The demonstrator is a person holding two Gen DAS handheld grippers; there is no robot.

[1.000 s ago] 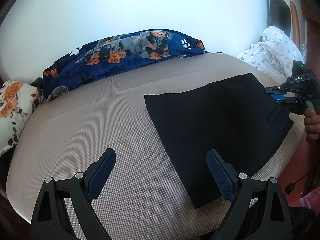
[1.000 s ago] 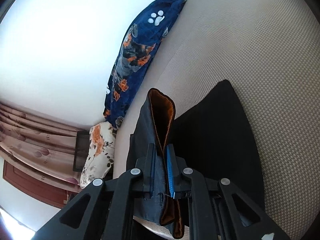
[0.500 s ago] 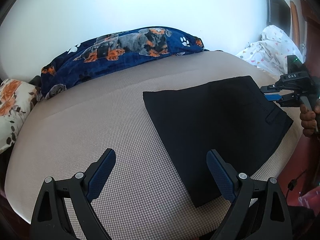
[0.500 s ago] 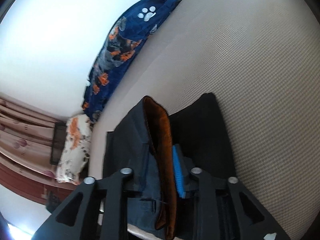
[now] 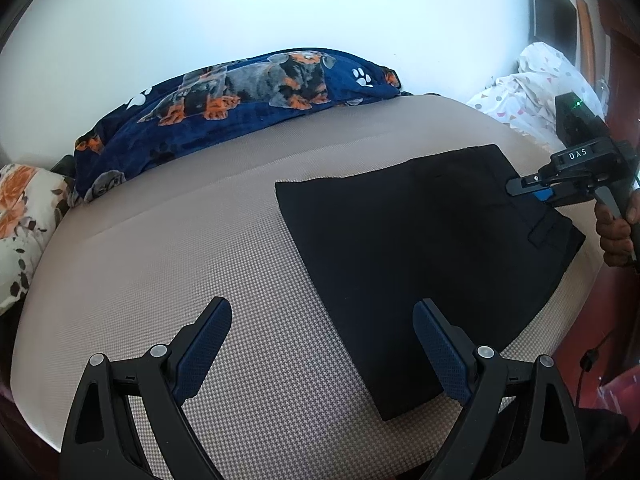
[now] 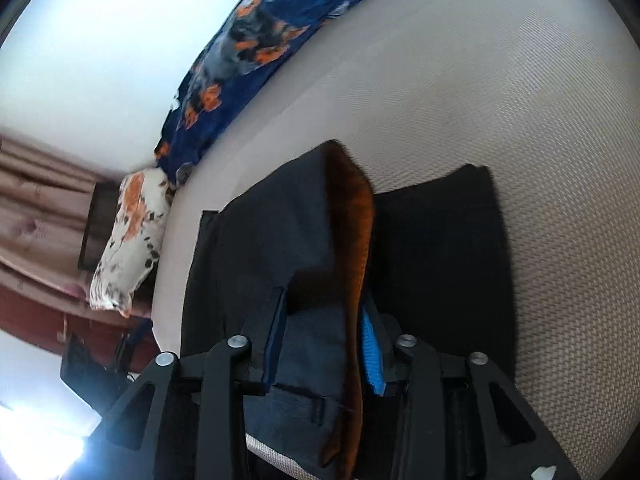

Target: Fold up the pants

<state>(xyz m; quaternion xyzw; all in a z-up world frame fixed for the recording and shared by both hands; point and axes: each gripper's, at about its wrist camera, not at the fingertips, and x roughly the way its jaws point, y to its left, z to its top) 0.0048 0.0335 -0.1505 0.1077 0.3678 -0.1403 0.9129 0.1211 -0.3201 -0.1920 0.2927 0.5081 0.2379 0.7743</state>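
Note:
The dark navy pants (image 5: 420,248) lie folded flat on the beige bed (image 5: 200,248), toward its right side. My left gripper (image 5: 322,344) is open and empty, hovering above the bed at the pants' near left edge. My right gripper (image 5: 532,192) is at the pants' waistband on the right. In the right wrist view its jaws (image 6: 324,344) have parted around the waistband fold (image 6: 320,248), which shows an orange-brown lining (image 6: 352,216); the fold still stands between the blue pads.
A navy dog-print blanket (image 5: 240,96) lies along the back of the bed by the white wall. A floral pillow (image 5: 24,216) sits at the left, a spotted white sheet (image 5: 536,80) at the far right. The bed's right edge drops to dark red furniture.
My right gripper's jaws have opened from clamped on the waistband to parted around it, and the gripper has lowered and tilted. The left gripper has barely moved.

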